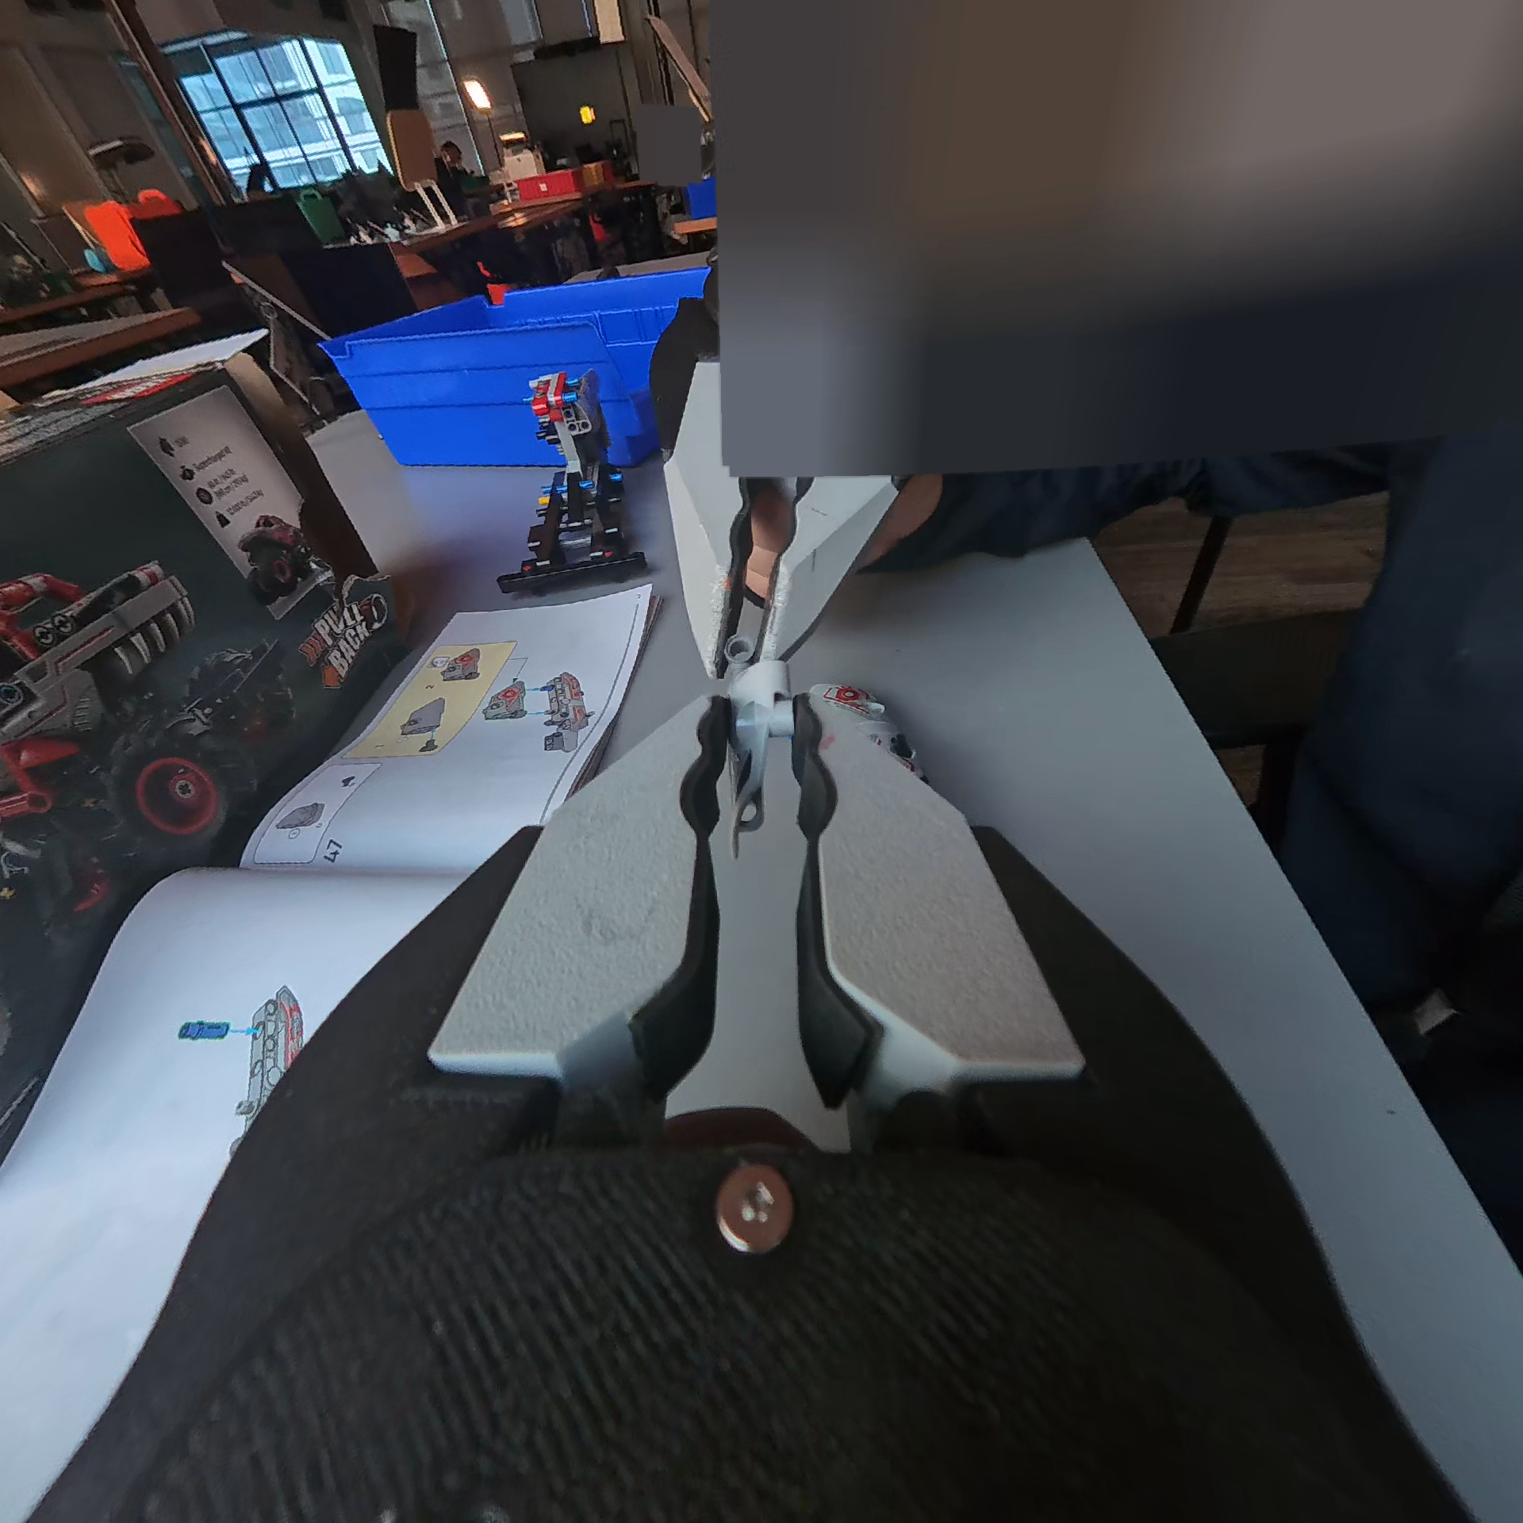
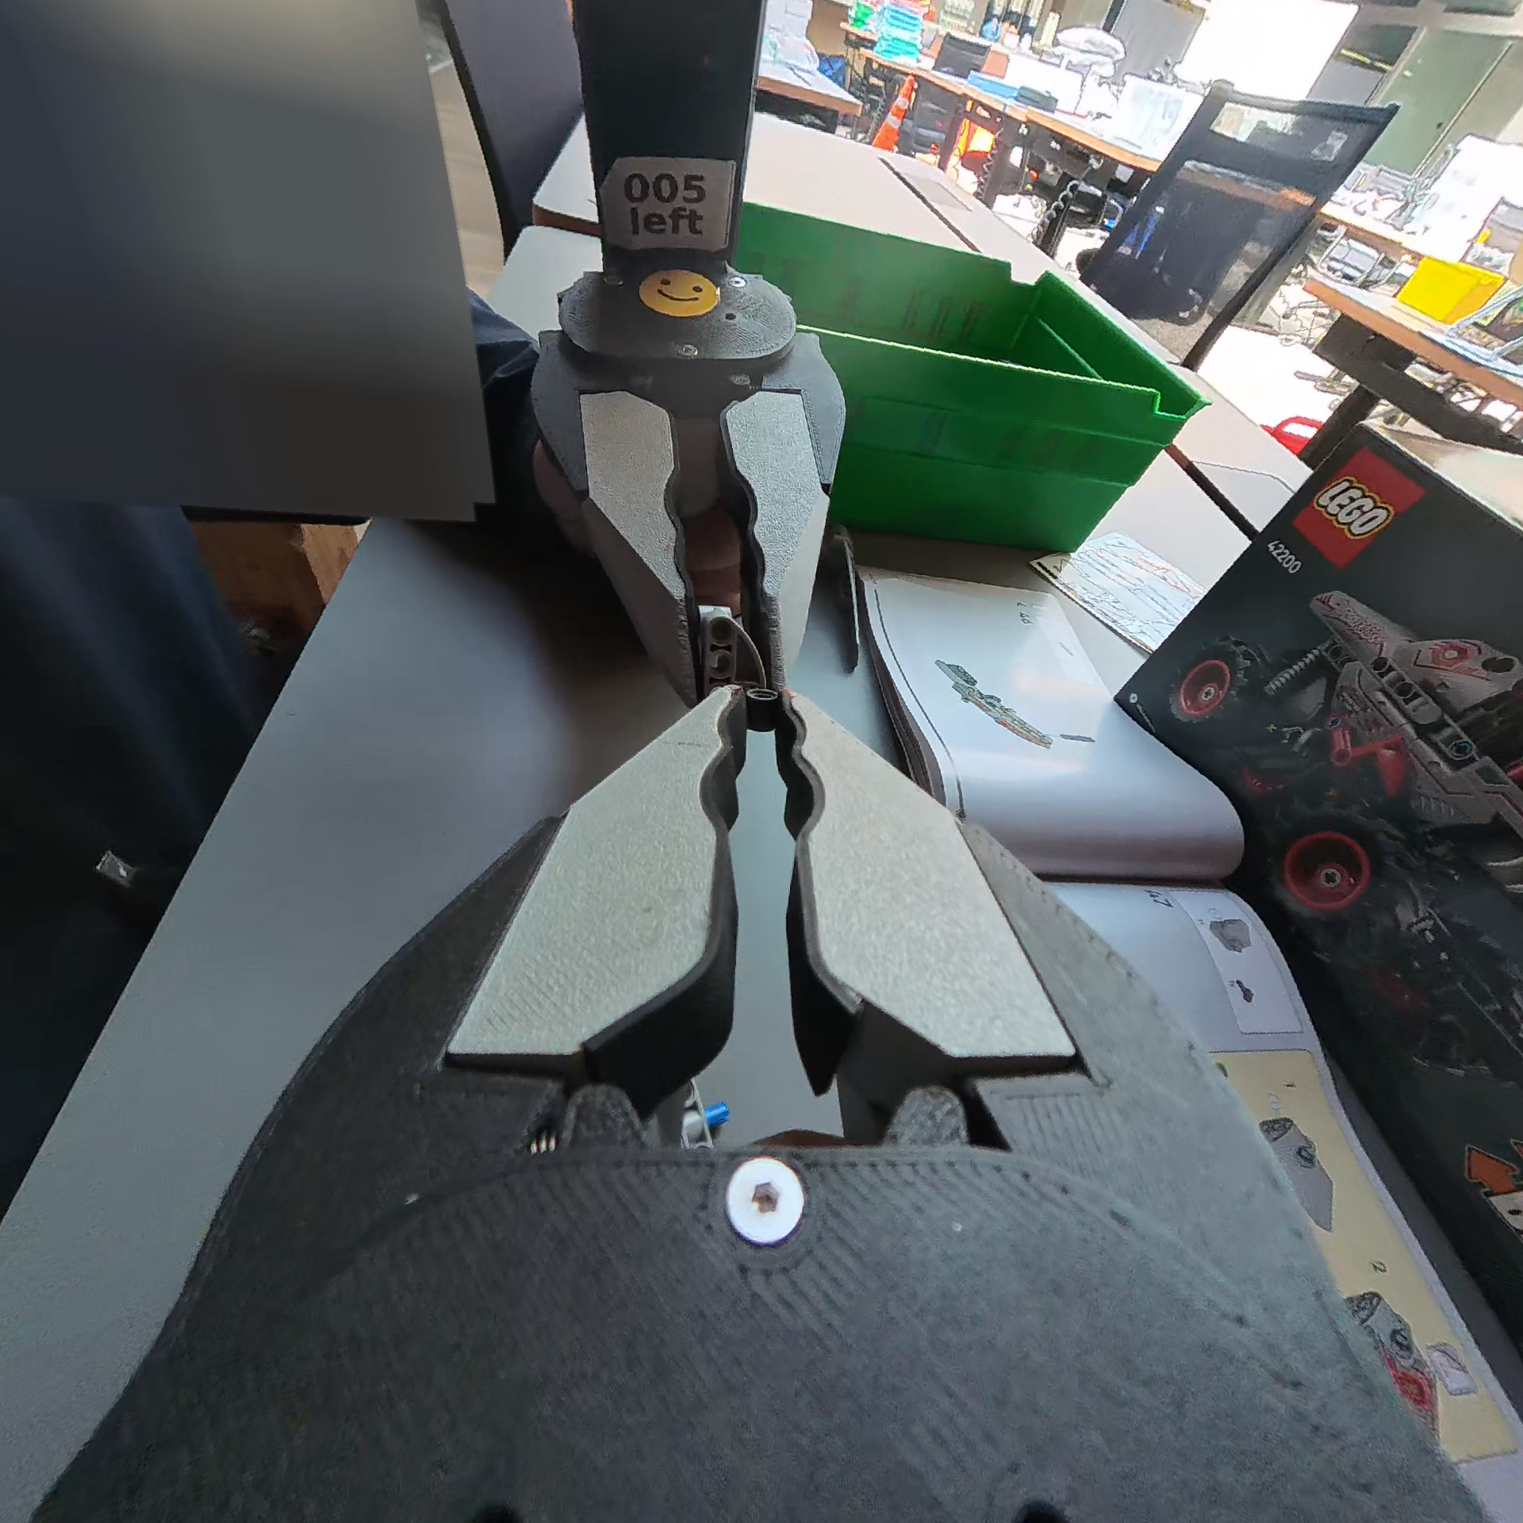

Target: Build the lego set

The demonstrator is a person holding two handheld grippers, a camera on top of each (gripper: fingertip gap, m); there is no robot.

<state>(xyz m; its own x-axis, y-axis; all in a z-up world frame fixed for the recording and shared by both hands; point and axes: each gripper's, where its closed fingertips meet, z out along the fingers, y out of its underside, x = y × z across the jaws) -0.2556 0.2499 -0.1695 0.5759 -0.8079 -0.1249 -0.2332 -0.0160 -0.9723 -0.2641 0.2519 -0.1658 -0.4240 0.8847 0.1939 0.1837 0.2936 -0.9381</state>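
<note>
Tip to tip over the tabletop (image 1: 1030,742)! The left claw (image 1: 762,717) is clamped on a light grey Technic connector (image 1: 758,713), pinching its sides so the open holes face outward. The right claw (image 2: 762,709) meets it head-on, closed on a small black pin (image 2: 760,707), likely lined up for a push-in. The connector is pale, angular, with round holes. Beyond it from the left claw stands the black-and-red chassis (image 1: 577,486), with the open instruction booklet (image 1: 461,725) between.

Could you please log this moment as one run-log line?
left gripper: shut on grey lego piece | right gripper: shut on small black pin | grippers tip to tip above table | manual open
</note>
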